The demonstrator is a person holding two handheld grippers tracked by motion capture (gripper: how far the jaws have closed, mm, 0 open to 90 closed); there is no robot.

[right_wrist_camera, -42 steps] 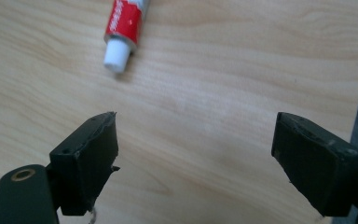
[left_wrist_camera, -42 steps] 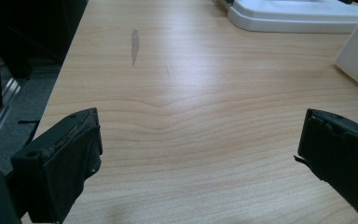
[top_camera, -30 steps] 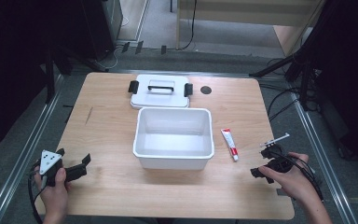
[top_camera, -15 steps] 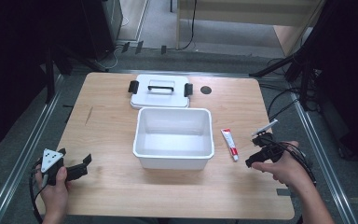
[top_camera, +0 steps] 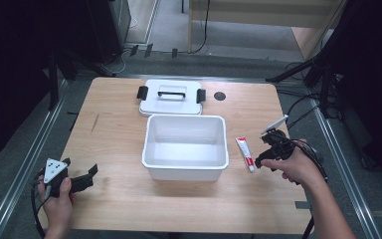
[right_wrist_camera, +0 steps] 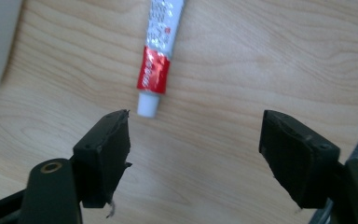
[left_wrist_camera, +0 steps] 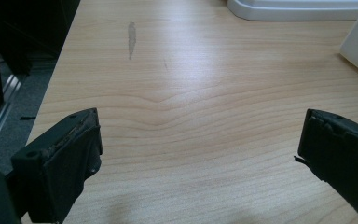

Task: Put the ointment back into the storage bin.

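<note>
Since the earlier frame, right gripper [top_camera: 267, 155] has advanced toward the tube [top_camera: 245, 154] — jaws spread, gripping nothing. Left gripper [top_camera: 82, 178] rests at 8 o'clock, jaws spread. White bin [top_camera: 152, 139] sits central, empty; its lid [top_camera: 171, 102] lies at 12 o'clock — tube at 3 o'clock.

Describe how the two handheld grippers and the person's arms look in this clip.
Both grippers are black with two blocky jaws whose pads look worn. The left gripper carries a grey three-cornered plate with dark dots; a black cable loops from it. The right gripper trails black cables and has a pale plate on top. Forearms are bare, no sleeves visible.
</note>
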